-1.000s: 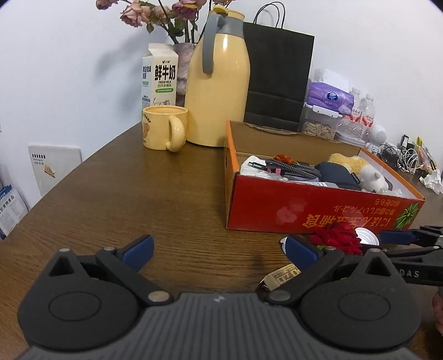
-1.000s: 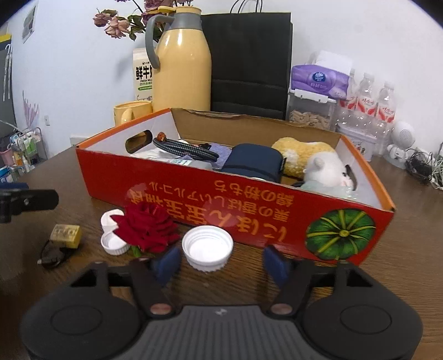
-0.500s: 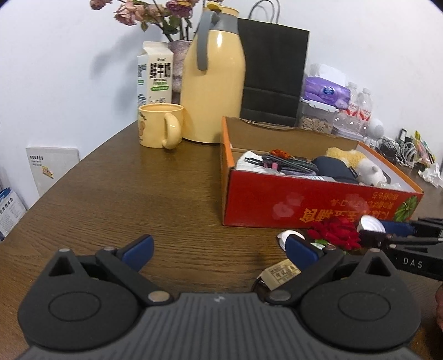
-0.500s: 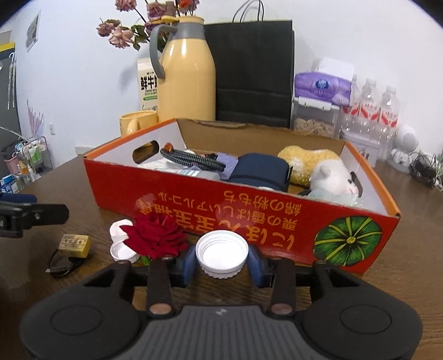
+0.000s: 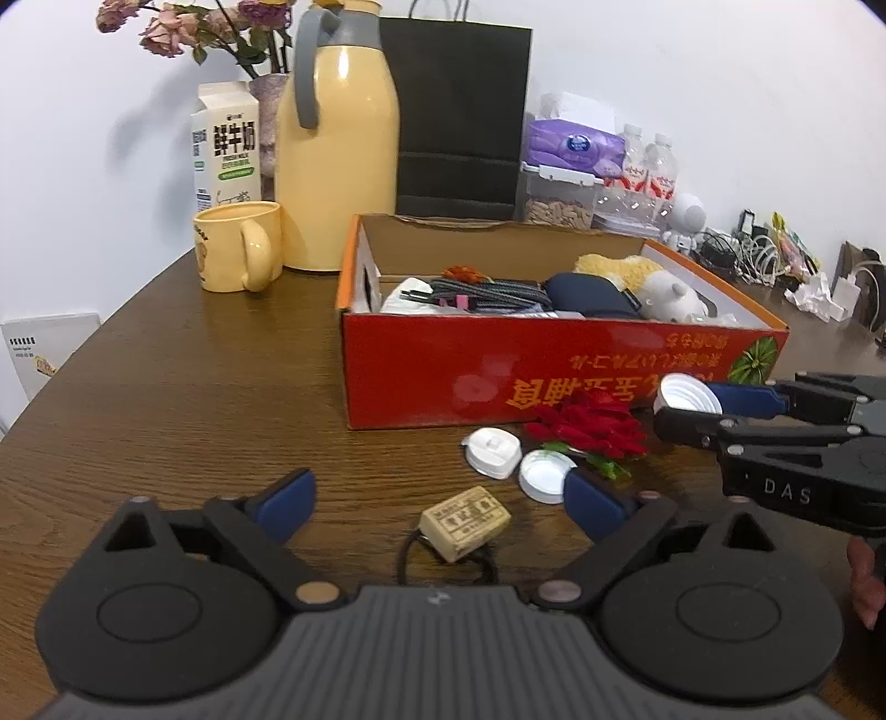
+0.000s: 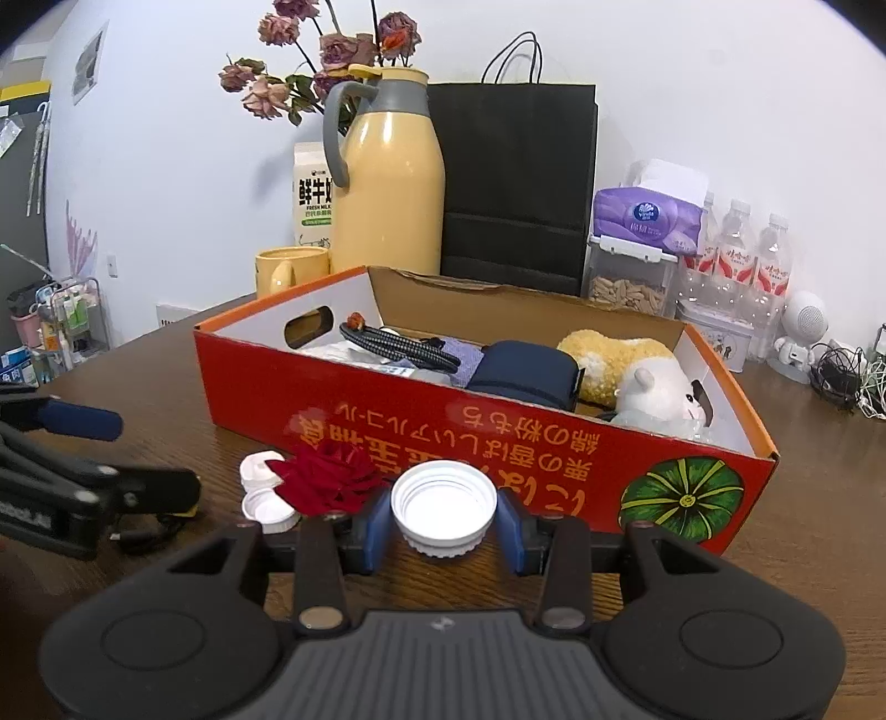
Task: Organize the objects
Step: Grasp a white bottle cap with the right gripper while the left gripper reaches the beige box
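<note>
Lighting: bright, even, indoor. Soft shadows of the dried pink flowers (image 5: 194, 27) on the white wall (image 5: 692, 83). Faint sheen on the glossy red cardboard box (image 5: 554, 376) beyond the fingers. Focus: sharp throughout. Distortion: fisheye bending, dark corners.

A plain white wall (image 6: 692, 83) runs behind a dark wood table (image 5: 194, 387) with a rounded edge. Along the wall stand a yellow jug (image 6: 387, 183), a milk carton (image 5: 227, 155), a mug (image 5: 235, 252), dried flowers (image 6: 332, 50), a black paper bag (image 6: 515, 177), a tissue pack (image 6: 648, 219) and water bottles (image 6: 747, 260). Cables (image 5: 758, 255) tangle at the far right. Off to the left a small rack (image 6: 66, 327) holds toiletries, and a paper (image 6: 88, 61) is stuck on the wall. The light is even, casting soft shadows
</note>
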The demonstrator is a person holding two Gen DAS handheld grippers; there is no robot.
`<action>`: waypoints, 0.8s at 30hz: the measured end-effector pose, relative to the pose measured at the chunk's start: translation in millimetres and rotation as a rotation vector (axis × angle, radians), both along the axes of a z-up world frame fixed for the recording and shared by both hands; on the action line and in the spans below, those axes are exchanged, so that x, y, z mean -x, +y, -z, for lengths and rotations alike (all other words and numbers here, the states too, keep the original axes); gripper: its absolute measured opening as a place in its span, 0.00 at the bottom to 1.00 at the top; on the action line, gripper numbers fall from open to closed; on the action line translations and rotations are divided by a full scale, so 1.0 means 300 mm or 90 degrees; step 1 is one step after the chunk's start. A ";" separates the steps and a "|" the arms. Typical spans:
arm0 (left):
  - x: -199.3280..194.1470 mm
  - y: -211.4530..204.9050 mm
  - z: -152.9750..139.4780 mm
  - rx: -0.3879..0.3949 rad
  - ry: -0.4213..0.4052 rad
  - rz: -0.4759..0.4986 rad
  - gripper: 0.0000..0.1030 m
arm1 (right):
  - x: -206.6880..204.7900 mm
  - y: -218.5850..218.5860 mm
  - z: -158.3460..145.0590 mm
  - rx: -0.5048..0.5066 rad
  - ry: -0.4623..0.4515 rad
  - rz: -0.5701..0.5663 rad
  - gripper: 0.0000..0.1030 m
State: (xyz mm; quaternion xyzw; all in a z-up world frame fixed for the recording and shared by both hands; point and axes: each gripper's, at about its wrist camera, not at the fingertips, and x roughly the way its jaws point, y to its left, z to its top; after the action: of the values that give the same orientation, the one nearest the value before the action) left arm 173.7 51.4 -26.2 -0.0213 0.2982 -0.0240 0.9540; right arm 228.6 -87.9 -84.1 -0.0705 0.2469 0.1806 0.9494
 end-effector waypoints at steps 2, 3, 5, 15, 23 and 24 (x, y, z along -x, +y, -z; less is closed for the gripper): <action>-0.002 -0.013 0.005 -0.011 0.005 0.007 0.79 | 0.005 -0.006 -0.004 -0.005 -0.004 0.002 0.38; -0.003 -0.020 0.008 -0.016 0.008 0.010 0.74 | 0.007 -0.008 -0.006 -0.007 -0.005 0.003 0.38; -0.006 -0.031 0.015 -0.026 0.015 0.017 0.71 | 0.010 -0.013 -0.009 -0.011 -0.008 0.004 0.38; -0.008 -0.048 0.030 -0.042 0.026 0.034 0.36 | 0.023 -0.014 -0.014 -0.017 -0.015 -0.004 0.38; 0.003 -0.040 0.023 -0.036 0.015 0.020 0.35 | 0.033 -0.012 -0.018 -0.016 -0.021 -0.008 0.38; 0.006 -0.039 0.021 -0.035 0.012 0.018 0.35 | 0.033 -0.012 -0.018 -0.016 -0.022 -0.008 0.38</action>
State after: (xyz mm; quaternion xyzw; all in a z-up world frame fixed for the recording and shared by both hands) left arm 172.0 39.8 -32.5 0.0089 0.3082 -0.0287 0.9508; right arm 218.7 -91.5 -78.7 -0.0628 0.2279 0.1882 0.9533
